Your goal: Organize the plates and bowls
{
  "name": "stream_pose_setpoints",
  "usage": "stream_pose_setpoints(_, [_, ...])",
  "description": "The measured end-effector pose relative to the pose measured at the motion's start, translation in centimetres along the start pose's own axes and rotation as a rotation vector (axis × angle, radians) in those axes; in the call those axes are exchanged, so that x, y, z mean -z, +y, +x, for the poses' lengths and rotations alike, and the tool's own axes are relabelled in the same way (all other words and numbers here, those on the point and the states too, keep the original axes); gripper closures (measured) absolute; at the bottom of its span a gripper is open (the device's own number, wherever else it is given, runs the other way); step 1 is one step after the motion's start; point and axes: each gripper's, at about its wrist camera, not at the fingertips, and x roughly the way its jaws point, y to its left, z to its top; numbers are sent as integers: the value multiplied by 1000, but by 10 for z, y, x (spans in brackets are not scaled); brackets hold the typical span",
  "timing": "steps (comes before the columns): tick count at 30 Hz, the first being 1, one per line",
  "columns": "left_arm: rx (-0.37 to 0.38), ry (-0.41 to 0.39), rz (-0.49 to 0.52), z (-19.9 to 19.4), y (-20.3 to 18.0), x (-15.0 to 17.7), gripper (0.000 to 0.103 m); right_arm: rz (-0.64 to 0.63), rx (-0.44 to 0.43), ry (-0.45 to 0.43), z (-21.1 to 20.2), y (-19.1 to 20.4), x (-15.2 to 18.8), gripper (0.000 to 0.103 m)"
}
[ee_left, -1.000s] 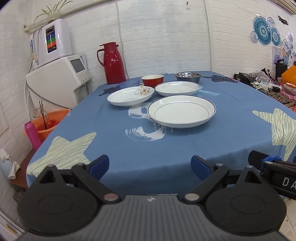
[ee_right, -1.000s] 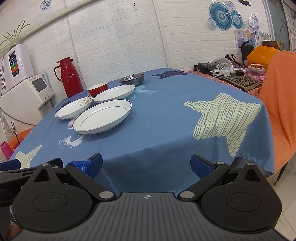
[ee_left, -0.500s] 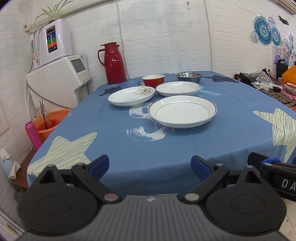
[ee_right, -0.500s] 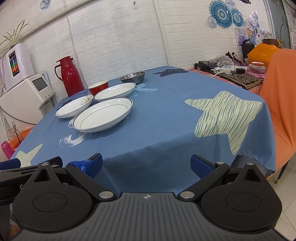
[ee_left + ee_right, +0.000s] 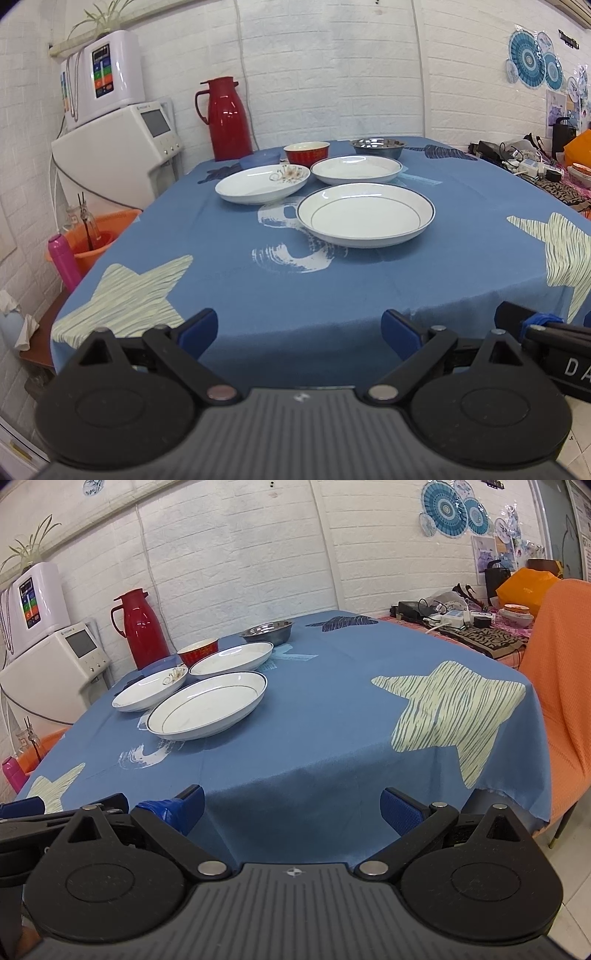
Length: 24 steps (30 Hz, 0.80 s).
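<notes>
Plates are sitting toward the far left of the blue star-print tablecloth [image 5: 258, 288]: rimmed plate [image 5: 365, 214] nearest, flowered plate [image 5: 262, 183] and plain plate [image 5: 356, 169] just behind. Red bowl [image 5: 306, 153] and steel bowl [image 5: 377, 146] are partly hiding behind them. Left gripper [image 5: 299, 328] and right gripper [image 5: 291, 806] are hovering at the near edge, fingers spread wide, holding nothing. White brick wall [image 5: 332, 66] is backing the red thermos [image 5: 224, 118].

both wrist views low at table [image 5: 295, 295] edge, facing across, sharing the plates [image 5: 365, 214]
</notes>
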Motion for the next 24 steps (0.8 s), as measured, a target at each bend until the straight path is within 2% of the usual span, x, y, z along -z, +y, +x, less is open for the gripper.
stream_pose_setpoints(5, [25, -1, 35, 9, 4, -7, 9, -20, -11, -13, -2, 2, 0, 14])
stream_pose_setpoints(9, [63, 63, 11, 33, 19, -20, 9, -90, -40, -99, -7, 5, -3, 14])
stream_pose_setpoints(12, [117, 109, -31, 52, 35, -36, 9, -110, -81, -100, 5, 4, -22, 14])
stream_pose_setpoints(15, [156, 139, -86, 72, 53, -56, 9, -134, -125, -57, 30, 7, -54, 14])
stream_pose_setpoints(18, [158, 156, -103, 97, 64, -79, 9, -188, -138, 9, 73, 18, -90, 14])
stream_pose_setpoints(20, [171, 182, -98, 121, 66, -94, 9, -196, -152, 100, 114, 23, -111, 14])
stream_pose_setpoints(22, [207, 249, -97, 150, 66, -107, 9, -164, -140, 207, 154, 26, -125, 14])
stream_pose_setpoints(24, [252, 303, -109, 176, 66, -115, 9, -151, -115, 269, 184, 29, -132, 14])
